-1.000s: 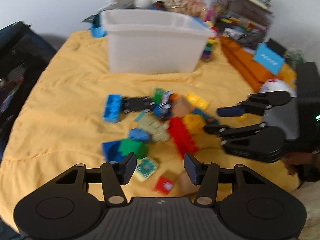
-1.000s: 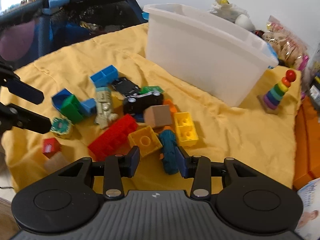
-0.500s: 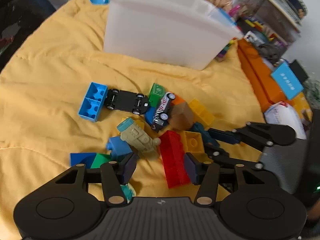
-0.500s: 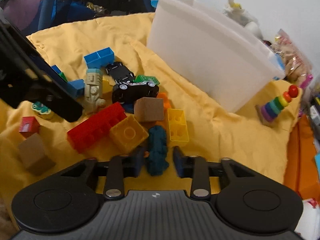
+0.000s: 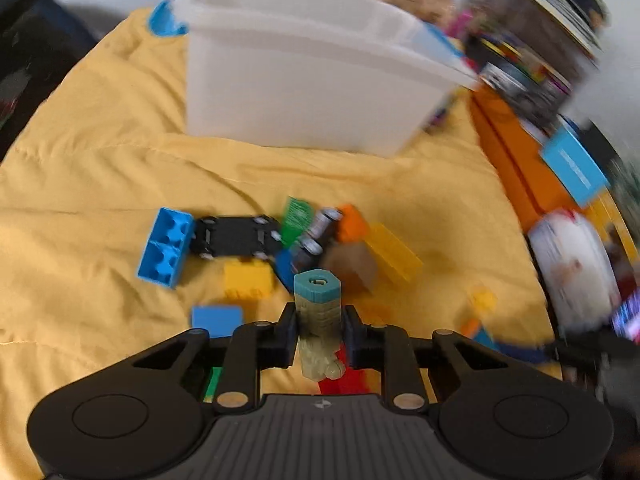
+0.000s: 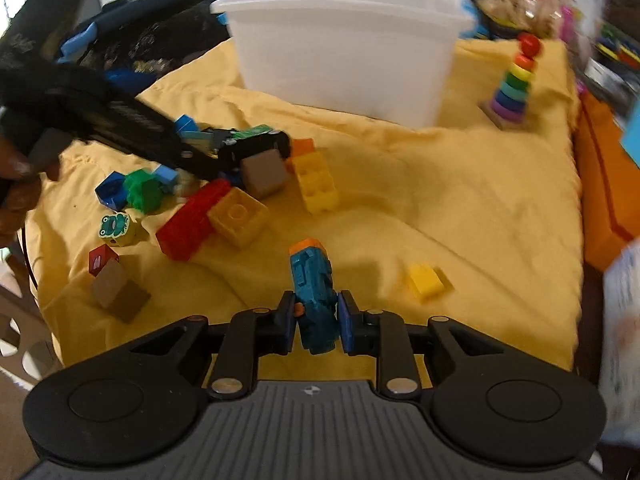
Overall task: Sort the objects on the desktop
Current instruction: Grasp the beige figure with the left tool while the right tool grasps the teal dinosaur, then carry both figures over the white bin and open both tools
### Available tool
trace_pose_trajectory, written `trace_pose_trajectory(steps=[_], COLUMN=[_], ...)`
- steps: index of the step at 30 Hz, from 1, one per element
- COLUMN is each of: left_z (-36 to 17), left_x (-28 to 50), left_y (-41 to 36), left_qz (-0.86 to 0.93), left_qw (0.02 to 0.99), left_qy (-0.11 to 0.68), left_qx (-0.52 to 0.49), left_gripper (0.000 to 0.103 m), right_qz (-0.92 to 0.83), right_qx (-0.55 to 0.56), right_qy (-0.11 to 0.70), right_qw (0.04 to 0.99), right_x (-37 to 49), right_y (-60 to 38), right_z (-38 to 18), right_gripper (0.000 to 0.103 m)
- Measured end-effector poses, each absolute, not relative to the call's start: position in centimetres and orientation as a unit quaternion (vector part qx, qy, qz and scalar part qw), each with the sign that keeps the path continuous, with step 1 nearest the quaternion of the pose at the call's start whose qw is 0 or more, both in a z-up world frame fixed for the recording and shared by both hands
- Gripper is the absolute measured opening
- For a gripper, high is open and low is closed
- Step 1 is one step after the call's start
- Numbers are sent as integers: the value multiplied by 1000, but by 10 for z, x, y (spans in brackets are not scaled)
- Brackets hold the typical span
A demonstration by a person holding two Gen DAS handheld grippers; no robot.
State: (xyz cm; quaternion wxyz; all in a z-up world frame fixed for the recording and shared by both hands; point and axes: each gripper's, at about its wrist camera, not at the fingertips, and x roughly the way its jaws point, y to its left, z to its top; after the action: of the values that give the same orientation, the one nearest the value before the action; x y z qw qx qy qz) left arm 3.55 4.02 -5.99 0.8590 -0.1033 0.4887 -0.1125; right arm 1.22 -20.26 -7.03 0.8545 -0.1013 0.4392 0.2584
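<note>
A yellow quilted cloth (image 5: 100, 184) is covering the surface, soft and creased, and a white plastic bin (image 5: 304, 92) is standing beyond the scattered bricks, ahead of both claws. The left claw (image 5: 319, 334) is closing on a pale ridged toy figure (image 5: 318, 320) with a teal cap, its long axis pointing toward the bin. The right claw (image 6: 315, 322) is closing on a knobbly teal toy (image 6: 314, 296), possibly orange-tipped, lying likewise and seemingly nearer the bin.
</note>
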Motion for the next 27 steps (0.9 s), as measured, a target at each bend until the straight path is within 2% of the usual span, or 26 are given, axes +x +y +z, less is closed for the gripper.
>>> trace_pose_trajectory(steps=[5,8,12,13,19,22,24,27], left_z=[-32,-41,-74,-81,-89,-93,-93,-74], left_x=[8,8,15,16,10,13,14,12], left_y=[9,-23,-49,-52,-57,-53,-50,-42], left_qz=[-155,-200,-220,-217,-200,-202,-202,-200], left_qw=[863,850,823,822,825,824,824,839], left_qy=[476,487,523,527,526,528,529,507], left_qx=[-68,-34,14,22,44,29,18,3], left_gripper=[26,26,26,26,36,32,23,22], right_qz=[251,235,237,237,247,248,259,280], right_qx=[-20,2,-21,-33,-107,-154,-175,-185], right_qy=[462,484,481,478,452,434,438,441], right_qw=[850,843,844,845,851,852,843,832], right_x=[16,22,20,18,5,1,1,1], right_y=[-229,-233,-227,-225,-213,-205,-202,-200], right_z=[-72,-81,-84,-84,-84,-87,-92,-85], right_gripper=[25,25,25,28,32,32,25,24])
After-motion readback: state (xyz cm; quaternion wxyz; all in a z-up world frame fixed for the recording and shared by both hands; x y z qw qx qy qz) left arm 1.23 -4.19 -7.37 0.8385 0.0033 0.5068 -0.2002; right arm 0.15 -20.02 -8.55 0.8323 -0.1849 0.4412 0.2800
